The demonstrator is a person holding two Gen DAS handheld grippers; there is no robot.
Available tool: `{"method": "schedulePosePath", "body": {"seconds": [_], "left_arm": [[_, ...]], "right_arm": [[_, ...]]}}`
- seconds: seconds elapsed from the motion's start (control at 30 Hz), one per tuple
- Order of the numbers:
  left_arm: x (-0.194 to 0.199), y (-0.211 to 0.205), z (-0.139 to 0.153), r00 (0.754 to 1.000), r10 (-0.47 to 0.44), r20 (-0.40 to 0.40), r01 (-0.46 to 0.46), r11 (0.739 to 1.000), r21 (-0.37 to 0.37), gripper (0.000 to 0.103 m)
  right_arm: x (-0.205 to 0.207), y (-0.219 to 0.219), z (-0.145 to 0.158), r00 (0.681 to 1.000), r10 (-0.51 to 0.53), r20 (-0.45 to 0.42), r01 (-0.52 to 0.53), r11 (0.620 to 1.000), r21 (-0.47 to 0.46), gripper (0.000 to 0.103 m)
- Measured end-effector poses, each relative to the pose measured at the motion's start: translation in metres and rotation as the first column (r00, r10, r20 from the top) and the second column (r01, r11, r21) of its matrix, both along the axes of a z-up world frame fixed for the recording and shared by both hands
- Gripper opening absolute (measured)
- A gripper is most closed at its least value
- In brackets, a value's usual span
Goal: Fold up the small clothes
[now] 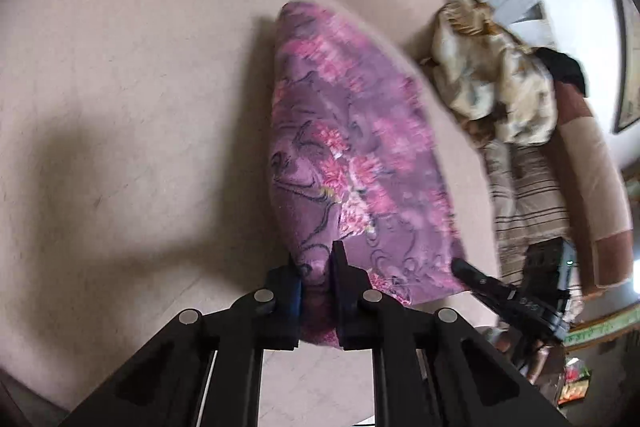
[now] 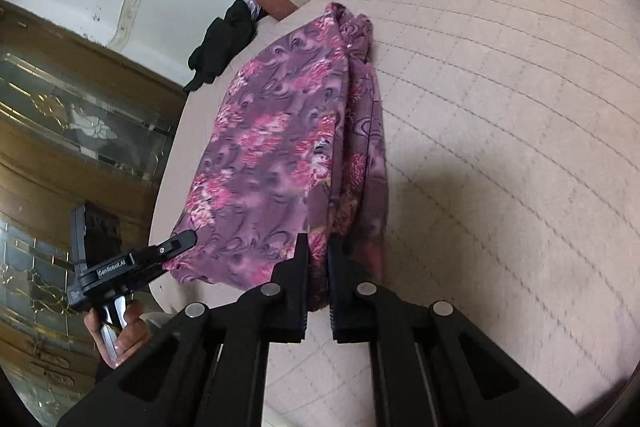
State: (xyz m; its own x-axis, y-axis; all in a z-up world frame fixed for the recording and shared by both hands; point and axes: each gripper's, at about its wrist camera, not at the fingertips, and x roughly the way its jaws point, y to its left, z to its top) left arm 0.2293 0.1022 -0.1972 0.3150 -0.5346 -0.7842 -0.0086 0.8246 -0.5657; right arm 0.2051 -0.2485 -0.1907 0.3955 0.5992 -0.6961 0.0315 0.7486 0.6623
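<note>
Both near corners of the purple floral garment [image 1: 352, 155] are pinched: one by the left gripper [image 1: 318, 275], jaws pressed onto a bunched fold, the other by the right gripper [image 2: 318, 259], clamped on the layered edge. Garment is seen folded lengthwise, stretched away from the cameras over the beige quilted surface [image 2: 500, 107]. A crumpled cream cloth [image 1: 496, 75] is seen at the surface's far edge, well apart. A black garment [image 2: 222, 47] is seen beyond the far end.
</note>
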Motion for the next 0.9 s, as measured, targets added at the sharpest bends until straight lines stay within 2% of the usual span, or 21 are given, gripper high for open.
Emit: {"method": "schedulePosePath", "body": {"seconds": [0.1, 0.17, 0.23, 0.27, 0.33, 0.43, 0.47, 0.5, 0.6, 0.63, 0.67, 0.7, 0.73, 0.77, 0.8, 0.87, 0.9], "left_arm": [[0.004, -0.010, -0.014, 1.000, -0.002, -0.026, 0.005, 0.995, 0.100, 0.013], [0.003, -0.012, -0.009, 1.000, -0.011, -0.013, 0.013, 0.994, 0.105, 0.019], [-0.002, -0.013, -0.003, 1.000, 0.005, 0.007, -0.006, 0.994, 0.110, 0.030], [-0.006, -0.010, -0.007, 1.000, 0.027, -0.004, -0.027, 0.993, 0.111, 0.041], [-0.011, -0.003, -0.013, 0.997, 0.074, -0.023, -0.072, 0.993, 0.097, 0.045], [-0.015, 0.002, -0.011, 0.995, 0.103, -0.012, -0.102, 0.994, 0.047, 0.049], [-0.016, 0.003, -0.010, 0.994, 0.105, -0.005, -0.105, 0.994, 0.031, 0.056], [-0.015, 0.003, -0.012, 0.995, 0.102, -0.007, -0.102, 0.995, 0.022, 0.061], [-0.010, -0.005, -0.019, 0.996, 0.088, -0.020, -0.088, 0.995, 0.038, 0.061], [-0.010, -0.007, -0.018, 0.997, 0.083, -0.008, -0.082, 0.995, 0.053, 0.060], [-0.011, -0.009, -0.016, 0.997, 0.078, 0.014, -0.079, 0.995, 0.064, 0.054], [-0.012, -0.009, -0.015, 0.997, 0.080, 0.020, -0.081, 0.995, 0.055, 0.032], [-0.011, -0.008, -0.017, 0.996, 0.083, 0.010, -0.083, 0.996, 0.042, 0.024], [-0.011, -0.006, -0.017, 0.996, 0.090, 0.008, -0.090, 0.995, 0.043, 0.016], [-0.013, -0.003, -0.014, 0.995, 0.095, 0.010, -0.095, 0.995, 0.024, 0.012], [-0.021, 0.004, 0.003, 0.993, 0.109, 0.047, -0.109, 0.994, -0.012, 0.011], [-0.026, 0.007, 0.011, 0.991, 0.116, 0.069, -0.114, 0.993, -0.030, 0.011]], "right_arm": [[0.009, 0.001, -0.030, 0.998, -0.012, -0.068, 0.007, 0.996, -0.085, 0.007], [0.011, -0.005, -0.032, 0.996, -0.031, -0.078, 0.029, 0.999, -0.028, 0.005], [0.007, -0.009, -0.020, 0.998, -0.043, -0.039, 0.041, 0.998, -0.046, 0.011], [0.005, -0.011, -0.016, 0.998, -0.049, -0.026, 0.046, 0.995, -0.086, 0.027], [0.006, -0.011, -0.018, 0.997, -0.067, -0.028, 0.064, 0.993, -0.099, 0.051], [0.004, -0.016, -0.023, 0.997, -0.066, -0.046, 0.064, 0.997, -0.035, 0.055], [0.006, -0.012, -0.023, 0.997, -0.057, -0.044, 0.056, 0.998, -0.025, 0.060], [0.006, -0.008, -0.024, 0.998, -0.044, -0.039, 0.043, 0.999, -0.024, 0.061], [0.007, 0.007, -0.024, 1.000, -0.011, -0.019, 0.009, 0.997, -0.080, 0.060], [0.008, 0.012, -0.023, 1.000, -0.004, -0.009, 0.003, 0.993, -0.115, 0.055], [0.009, 0.017, -0.023, 1.000, 0.001, -0.006, -0.002, 0.989, -0.147, 0.041], [0.010, 0.021, -0.026, 1.000, 0.009, -0.011, -0.011, 0.983, -0.184, 0.032], [0.010, 0.021, -0.027, 1.000, 0.009, -0.016, -0.012, 0.981, -0.196, 0.018], [0.011, 0.018, -0.027, 1.000, 0.002, -0.017, -0.005, 0.983, -0.186, 0.013], [0.010, 0.013, -0.026, 1.000, -0.009, -0.023, 0.005, 0.989, -0.149, 0.012], [0.007, 0.007, -0.019, 1.000, -0.014, -0.024, 0.012, 0.994, -0.112, 0.011], [0.003, 0.001, -0.012, 0.999, -0.022, -0.026, 0.020, 0.998, -0.059, 0.011]]}}
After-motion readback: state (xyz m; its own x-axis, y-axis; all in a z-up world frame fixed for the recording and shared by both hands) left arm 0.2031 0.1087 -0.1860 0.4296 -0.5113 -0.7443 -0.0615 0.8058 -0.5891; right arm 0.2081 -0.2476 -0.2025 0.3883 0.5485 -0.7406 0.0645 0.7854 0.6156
